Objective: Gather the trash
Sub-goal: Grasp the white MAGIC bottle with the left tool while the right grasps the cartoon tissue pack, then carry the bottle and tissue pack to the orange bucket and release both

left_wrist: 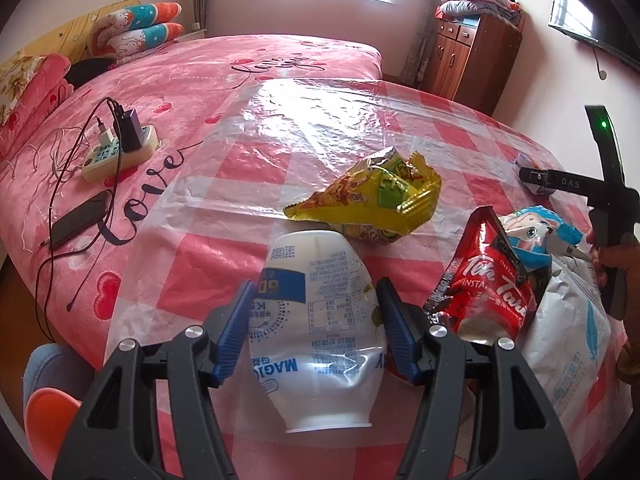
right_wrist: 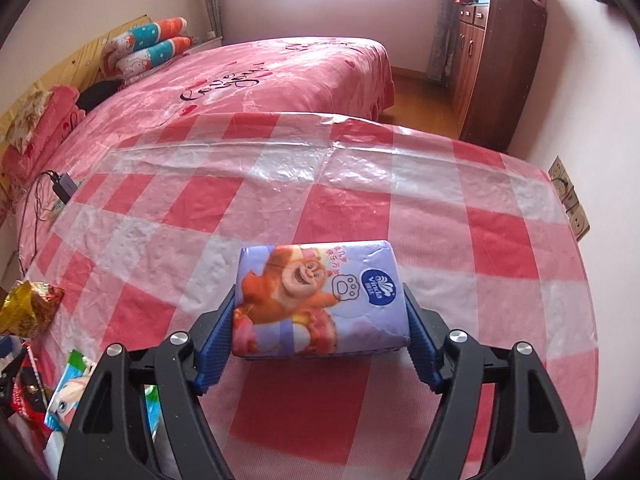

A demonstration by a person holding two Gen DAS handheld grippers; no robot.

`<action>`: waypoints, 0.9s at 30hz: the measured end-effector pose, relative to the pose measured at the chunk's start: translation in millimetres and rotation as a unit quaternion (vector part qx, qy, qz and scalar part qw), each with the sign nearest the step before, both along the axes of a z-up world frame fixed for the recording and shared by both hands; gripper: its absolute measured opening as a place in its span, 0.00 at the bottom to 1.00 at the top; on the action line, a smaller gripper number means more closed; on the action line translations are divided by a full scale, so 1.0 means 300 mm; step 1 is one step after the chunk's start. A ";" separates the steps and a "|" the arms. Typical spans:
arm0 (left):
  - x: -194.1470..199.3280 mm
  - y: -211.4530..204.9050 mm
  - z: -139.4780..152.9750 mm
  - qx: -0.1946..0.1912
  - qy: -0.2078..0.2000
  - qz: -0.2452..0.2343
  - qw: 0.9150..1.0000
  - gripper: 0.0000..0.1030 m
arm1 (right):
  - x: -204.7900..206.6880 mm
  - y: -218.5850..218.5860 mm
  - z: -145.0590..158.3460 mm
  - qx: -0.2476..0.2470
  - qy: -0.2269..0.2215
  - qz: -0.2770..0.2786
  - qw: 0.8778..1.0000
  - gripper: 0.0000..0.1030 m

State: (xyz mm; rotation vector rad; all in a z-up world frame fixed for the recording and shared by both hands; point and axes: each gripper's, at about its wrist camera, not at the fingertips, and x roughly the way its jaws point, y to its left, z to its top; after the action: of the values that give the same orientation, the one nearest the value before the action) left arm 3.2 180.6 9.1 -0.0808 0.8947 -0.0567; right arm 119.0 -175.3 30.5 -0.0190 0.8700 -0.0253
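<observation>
Okay, both claws are loaded. The left gripper [left_wrist: 316,312] is clenched on a crushed white bottle [left_wrist: 316,320], blue pads pressing its middle from both sides, neck pointing back toward the holder. It seems held up just over the near edge of the checked table [left_wrist: 352,120], though I can't tell if it touches the plastic cover. The right gripper [right_wrist: 320,320] grasps a tissue pack [right_wrist: 320,300] by its two short sides, the bear print facing up; the pack sits squarely between the pads, over the near right part of the table. Whether it rests on the cloth, can't say.

Remaining trash: yellow wrapper [left_wrist: 372,196] mid-table, just beyond the bottle; red sachet [left_wrist: 484,284], blue cartoon wrapper [left_wrist: 532,236] and a white bag [left_wrist: 568,320] bunched together at the near edge, right of the left gripper. Likely piled there as the collection heap, so both held items probably go that way. The charger strip [left_wrist: 120,152] and phone [left_wrist: 80,220] lie on the bed, well apart.
</observation>
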 end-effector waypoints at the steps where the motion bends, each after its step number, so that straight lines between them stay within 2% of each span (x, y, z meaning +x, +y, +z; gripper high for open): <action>1: -0.005 0.003 0.001 -0.004 0.000 0.001 1.000 0.61 | -0.014 -0.002 0.002 0.004 -0.002 -0.002 1.000 0.72; 6: -0.030 0.008 0.000 -0.007 -0.002 -0.002 1.000 0.61 | -0.098 0.005 0.014 0.029 -0.009 -0.008 1.000 0.72; 12: -0.063 0.011 0.004 -0.010 -0.006 -0.004 1.000 0.61 | -0.205 0.048 0.039 0.035 -0.024 -0.006 0.999 0.72; 27: -0.181 0.029 0.058 0.007 -0.031 -0.006 0.999 0.61 | -0.453 0.206 0.127 0.057 -0.049 0.036 0.997 0.72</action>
State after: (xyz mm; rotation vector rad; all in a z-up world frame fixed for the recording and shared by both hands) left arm -51.2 189.3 26.4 -0.0610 0.8338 -0.0647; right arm -17.0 -113.6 68.6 0.0566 0.7711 0.0903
